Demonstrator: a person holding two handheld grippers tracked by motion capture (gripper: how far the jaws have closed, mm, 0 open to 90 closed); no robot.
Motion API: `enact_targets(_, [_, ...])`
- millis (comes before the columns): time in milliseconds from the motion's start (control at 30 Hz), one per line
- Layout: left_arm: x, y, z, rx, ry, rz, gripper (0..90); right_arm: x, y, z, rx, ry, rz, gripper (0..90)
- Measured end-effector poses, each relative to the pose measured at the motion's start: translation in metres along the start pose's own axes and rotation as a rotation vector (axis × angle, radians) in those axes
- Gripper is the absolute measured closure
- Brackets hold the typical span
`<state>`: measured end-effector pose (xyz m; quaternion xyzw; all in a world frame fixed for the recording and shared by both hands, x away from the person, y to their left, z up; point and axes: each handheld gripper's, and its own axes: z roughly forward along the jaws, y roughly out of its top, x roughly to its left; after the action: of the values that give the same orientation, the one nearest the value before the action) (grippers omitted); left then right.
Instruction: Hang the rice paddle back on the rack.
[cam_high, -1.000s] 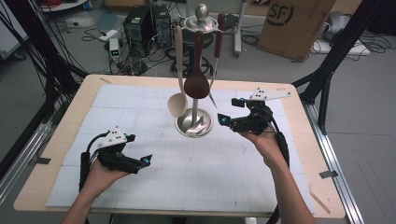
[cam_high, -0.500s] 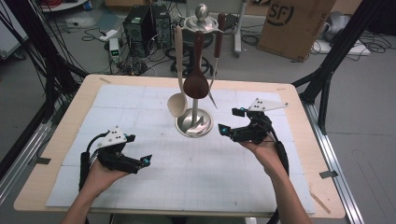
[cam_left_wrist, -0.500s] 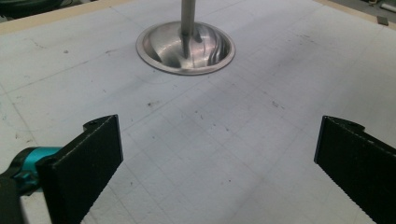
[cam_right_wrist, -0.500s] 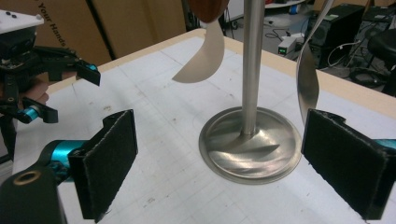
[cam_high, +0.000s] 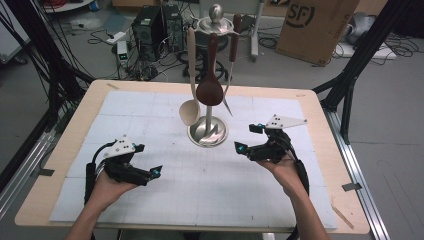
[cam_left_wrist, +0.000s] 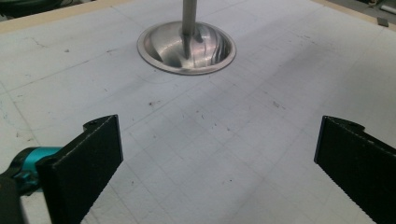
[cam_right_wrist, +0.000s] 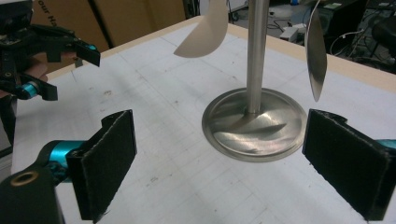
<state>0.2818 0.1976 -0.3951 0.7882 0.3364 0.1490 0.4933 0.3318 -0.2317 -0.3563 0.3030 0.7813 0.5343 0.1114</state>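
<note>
A steel utensil stand rises from the middle of the table, and a pale wooden spoon, a dark brown spoon and a thin metal blade with a brown handle hang from it. My right gripper is open just right of the stand's base, pointing at it, with nothing between its jaws. My left gripper is open at the near left, aimed across the mat at the base, jaws wide apart and holding nothing.
A white gridded mat covers the wooden table. In the right gripper view the pale spoon and the blade hang close above the base, and the other gripper sits farther off. Cables, boxes and frame legs stand beyond the table.
My right gripper has drawn back from the stand toward the near edge, still open. The left gripper has stayed where it was.
</note>
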Motion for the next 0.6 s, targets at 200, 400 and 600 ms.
enact_targets(200, [0.000,0.000,-0.001,-0.001,-0.001,-0.001,1.6,0.001,-0.008,-0.002,0.005,-0.014,0.006,2.1])
enact_targets(400, [0.001,0.000,-0.001,0.000,0.000,-0.003,1.6,0.001,-0.019,-0.005,0.013,-0.023,0.019,1.0])
enact_targets(600, [0.004,-0.001,-0.001,-0.004,0.005,-0.008,1.6,0.001,-0.028,-0.011,0.000,-0.033,0.025,0.3])
